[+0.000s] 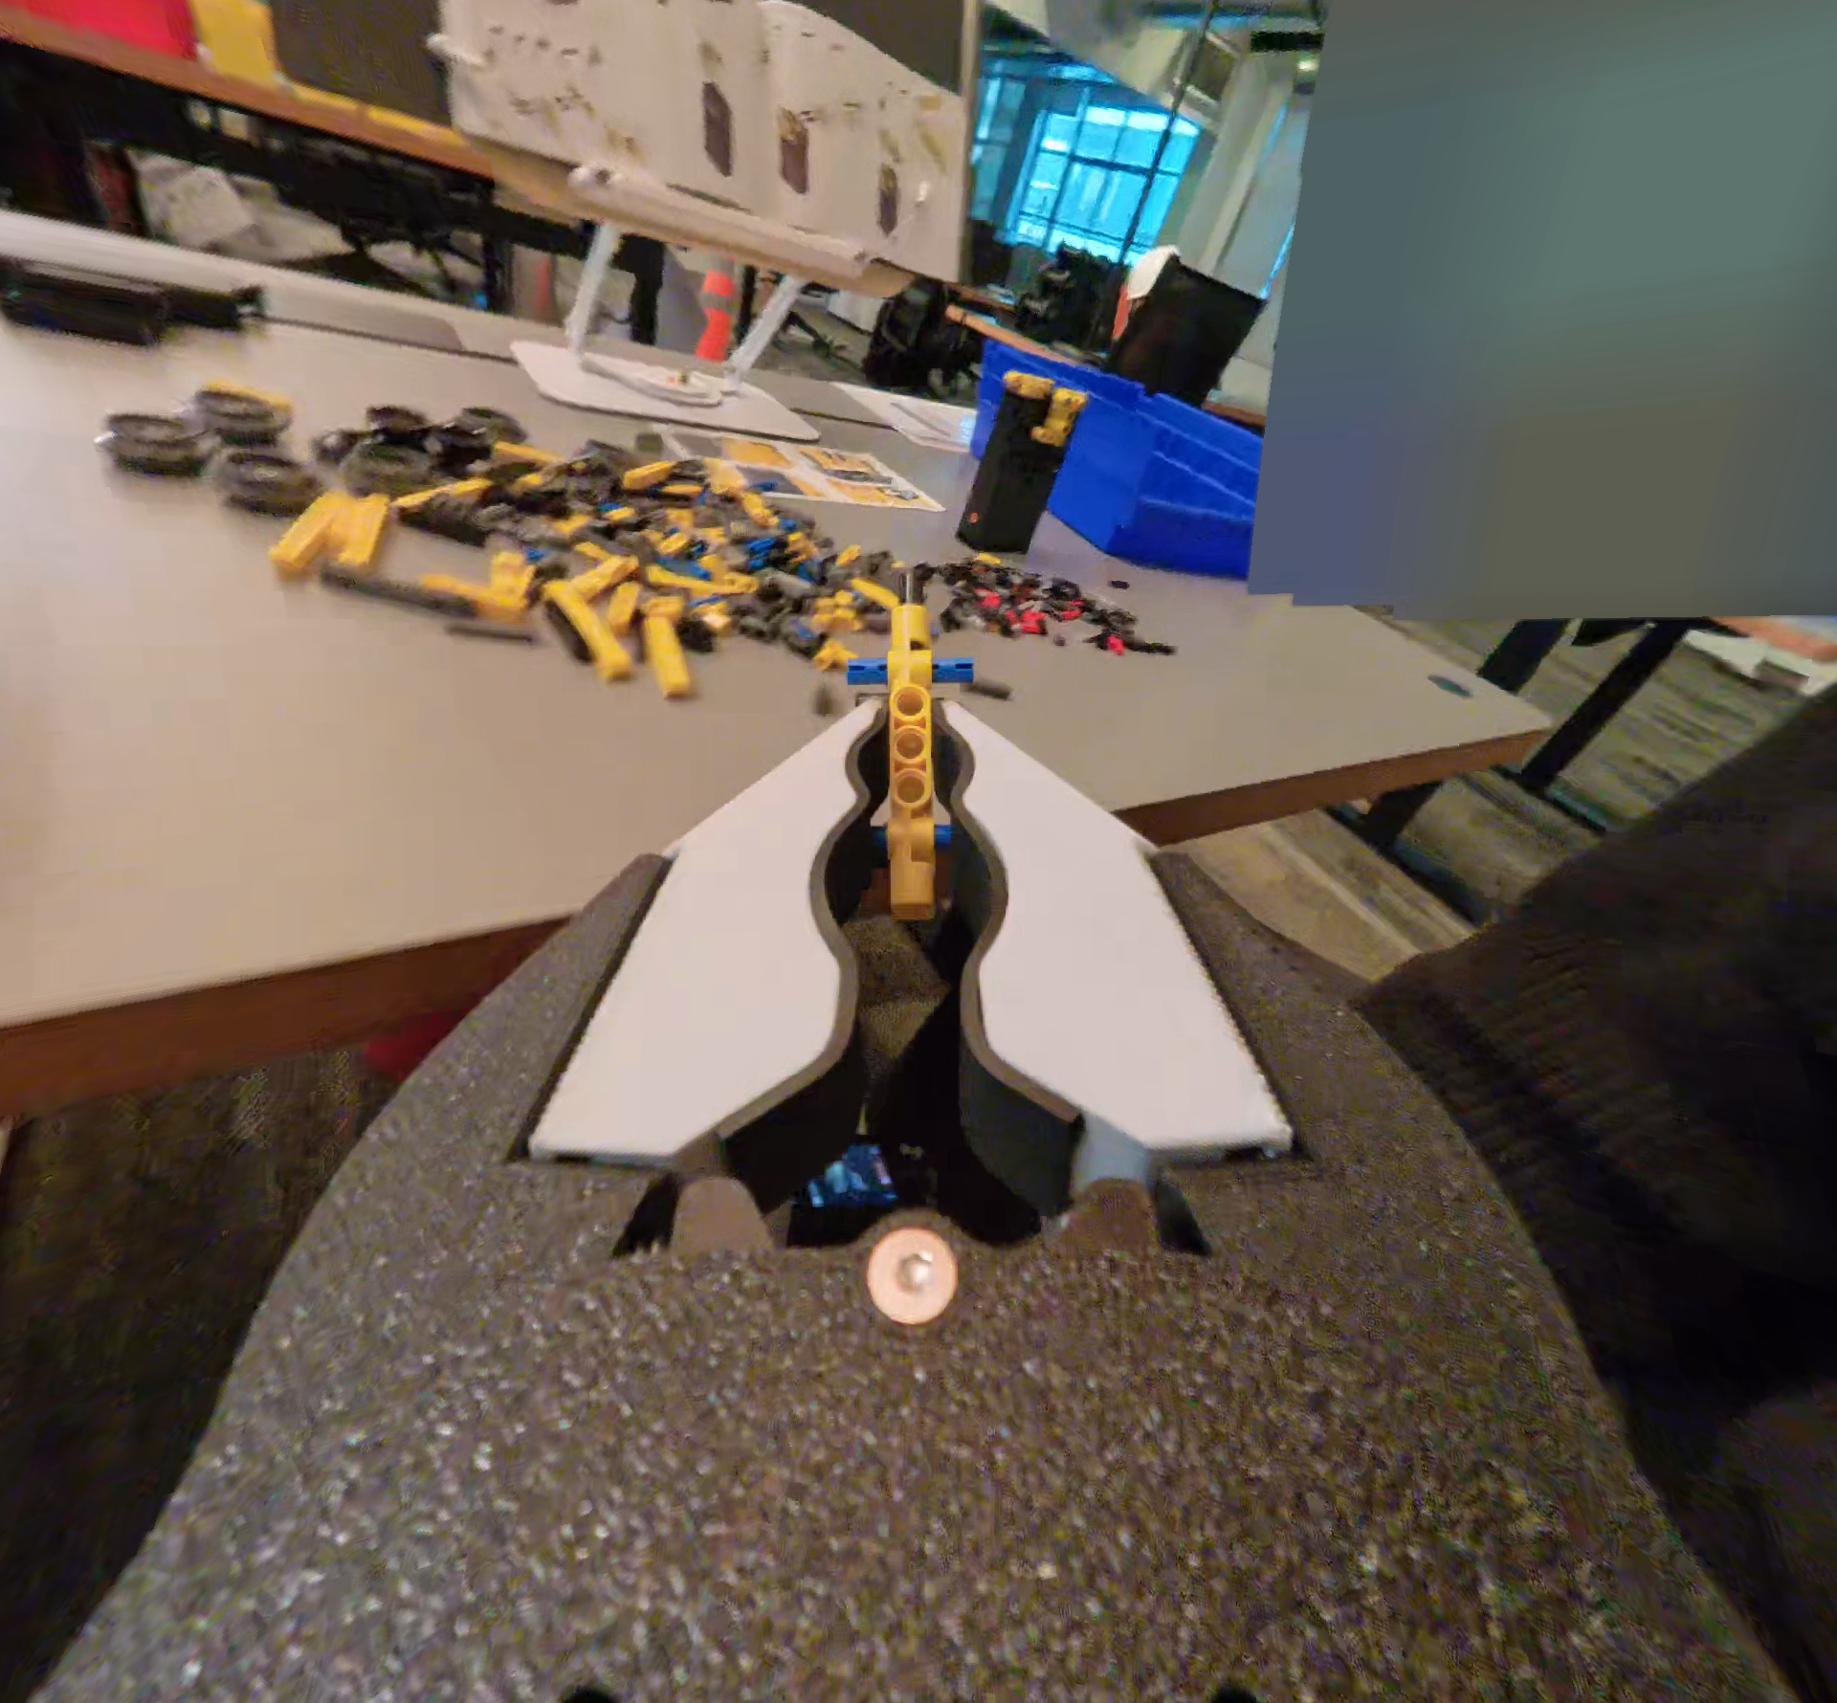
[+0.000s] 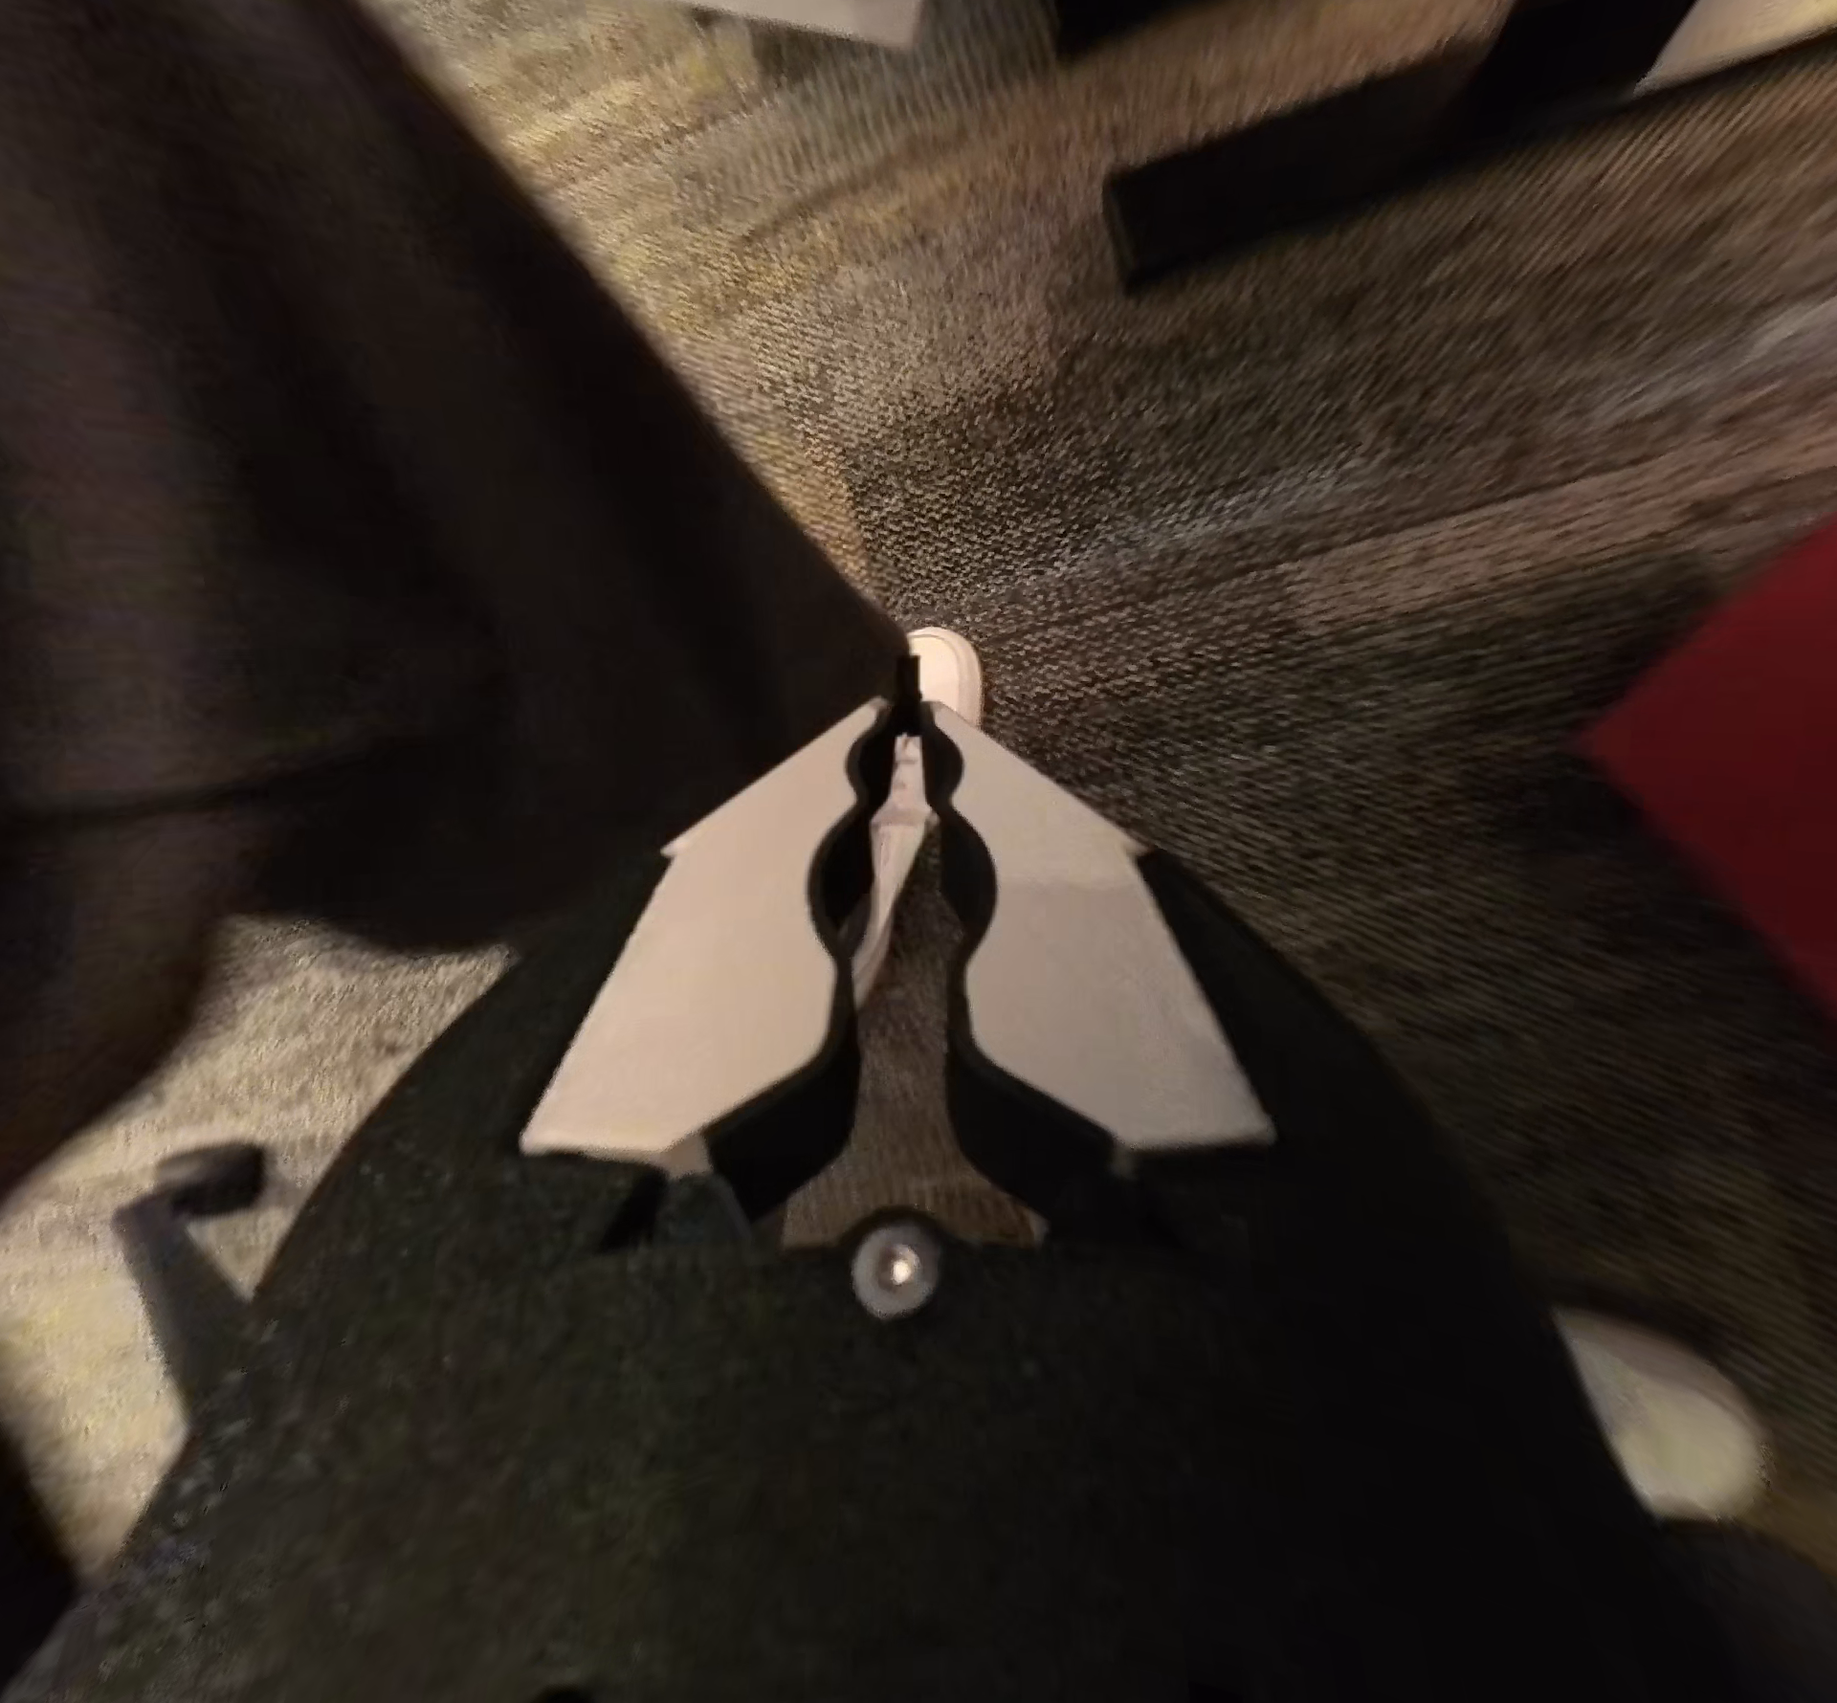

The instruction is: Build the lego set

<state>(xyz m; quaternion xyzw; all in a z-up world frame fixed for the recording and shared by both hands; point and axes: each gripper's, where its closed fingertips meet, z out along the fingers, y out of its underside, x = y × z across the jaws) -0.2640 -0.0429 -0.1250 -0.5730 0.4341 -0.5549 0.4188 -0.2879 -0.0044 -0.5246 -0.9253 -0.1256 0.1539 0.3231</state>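
My left gripper [image 1: 910, 713] is shut on a yellow beam with holes [image 1: 909, 766] that carries blue pins crosswise [image 1: 867, 671]. It holds the beam in the air above the near edge of the grey table [image 1: 298, 761]. Beyond it lies a pile of yellow, black and blue building parts [image 1: 636, 542]. My right gripper [image 2: 907, 713] points down at the carpet [image 2: 1243, 512], below table height. It is shut on a small black piece [image 2: 907, 676] that sticks out past its tips. The right wrist view is blurred.
Black tyres [image 1: 219, 453] lie at the pile's left, small black and red parts [image 1: 1034, 607] at its right. An open booklet on a white stand [image 1: 696, 95], a leaflet [image 1: 815, 472], a black upright block [image 1: 1009, 482] and a blue bin [image 1: 1153, 472] stand behind. A person's dark clothing [image 2: 298, 462] and white shoe [image 2: 952, 666] are near my right gripper.
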